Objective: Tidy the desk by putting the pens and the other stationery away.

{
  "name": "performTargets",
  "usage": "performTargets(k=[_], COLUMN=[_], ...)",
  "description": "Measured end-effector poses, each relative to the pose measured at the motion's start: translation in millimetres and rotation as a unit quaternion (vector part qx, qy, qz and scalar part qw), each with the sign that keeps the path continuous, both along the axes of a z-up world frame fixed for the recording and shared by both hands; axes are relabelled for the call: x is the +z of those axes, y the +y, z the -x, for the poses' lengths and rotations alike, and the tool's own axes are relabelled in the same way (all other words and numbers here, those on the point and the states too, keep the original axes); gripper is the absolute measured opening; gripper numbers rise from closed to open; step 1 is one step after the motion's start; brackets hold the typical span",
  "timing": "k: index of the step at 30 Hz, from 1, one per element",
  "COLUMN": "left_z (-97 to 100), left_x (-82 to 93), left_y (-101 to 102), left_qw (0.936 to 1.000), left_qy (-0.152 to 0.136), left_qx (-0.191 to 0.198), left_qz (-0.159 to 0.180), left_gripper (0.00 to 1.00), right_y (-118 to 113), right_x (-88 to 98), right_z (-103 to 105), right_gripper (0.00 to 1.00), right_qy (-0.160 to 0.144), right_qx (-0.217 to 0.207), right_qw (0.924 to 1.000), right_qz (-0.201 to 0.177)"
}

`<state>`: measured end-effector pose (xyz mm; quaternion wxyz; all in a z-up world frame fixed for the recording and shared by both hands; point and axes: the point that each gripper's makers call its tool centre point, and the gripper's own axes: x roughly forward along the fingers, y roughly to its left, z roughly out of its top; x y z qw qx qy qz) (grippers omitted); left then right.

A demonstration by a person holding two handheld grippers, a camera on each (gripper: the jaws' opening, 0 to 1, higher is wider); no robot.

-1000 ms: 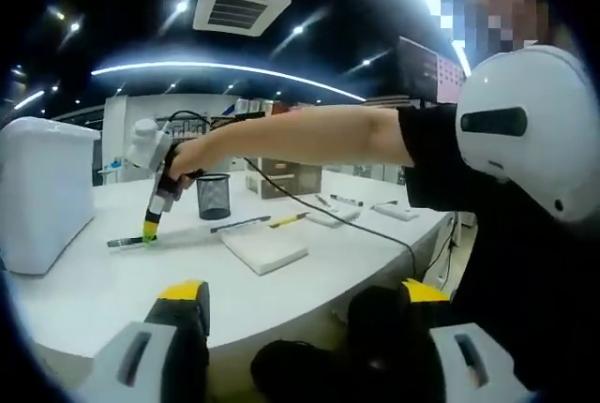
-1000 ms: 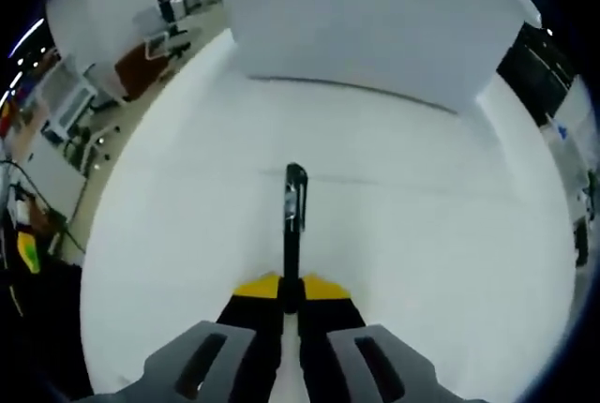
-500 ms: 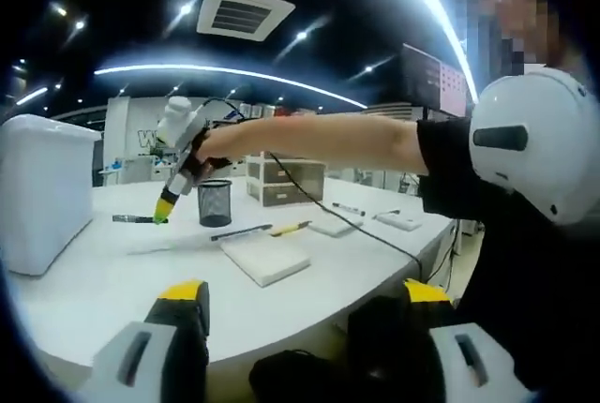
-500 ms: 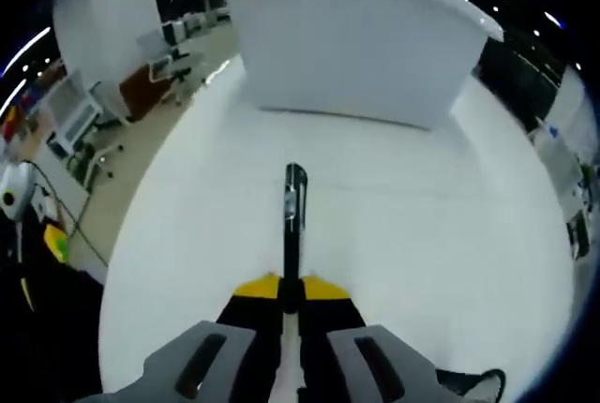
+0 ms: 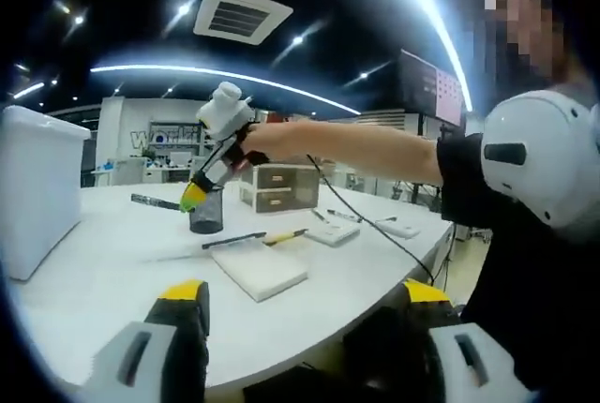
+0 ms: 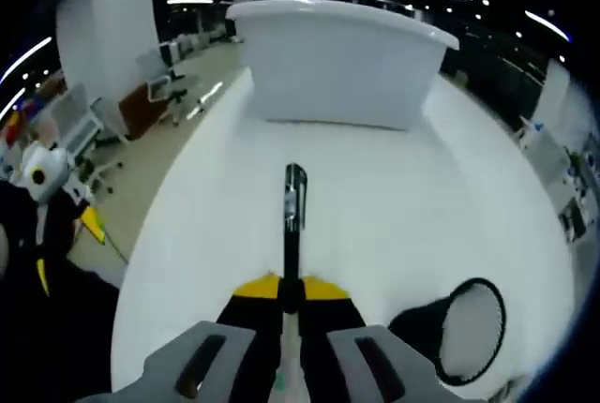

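My right gripper (image 6: 291,295) is shut on a black pen (image 6: 292,220) that sticks out straight ahead of its jaws. In the left gripper view the same right gripper (image 5: 195,197) hangs in the air on a person's outstretched arm. It holds the black pen (image 5: 153,201) level, just above and left of a black mesh pen cup (image 5: 206,216). That mesh cup (image 6: 467,330) lies low and to the right of the pen tip. My left gripper (image 5: 305,333) stands open and holds nothing, near the table's front edge.
A big white box (image 5: 33,187) stands at the left of the white table (image 5: 112,281). A white pad (image 5: 258,269), a black pen (image 5: 234,239) and a yellow pen (image 5: 286,233) lie past the cup. A drawer unit (image 5: 277,187) sits at the back.
The right gripper has lifted the black pen off the table and carried it up and right, over to the mesh cup. The left gripper stays open.
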<state>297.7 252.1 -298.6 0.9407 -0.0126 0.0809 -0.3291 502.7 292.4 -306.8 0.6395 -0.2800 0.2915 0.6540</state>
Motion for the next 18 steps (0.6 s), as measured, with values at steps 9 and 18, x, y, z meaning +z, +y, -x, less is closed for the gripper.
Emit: performTargets(k=[9, 18], left_z=[-12.0, -23.1], left_x=[3.0, 5.0], left_y=[-10, -15], left_qw=[0.9998, 0.9996], left_qy=[-0.004, -0.005], left_qx=[-0.017, -0.027], left_qz=[0.000, 0.000], left_gripper=[0.81, 0.81], right_y=[-48, -103], right_x=[8.1, 24.6], right_z=[-1, -2], right_gripper=[0.03, 0.03], right_qy=[0.008, 0.010], right_qx=[-0.035, -0.085], right_qw=[0.9986, 0.9902], right_qz=[-0.040, -0.110])
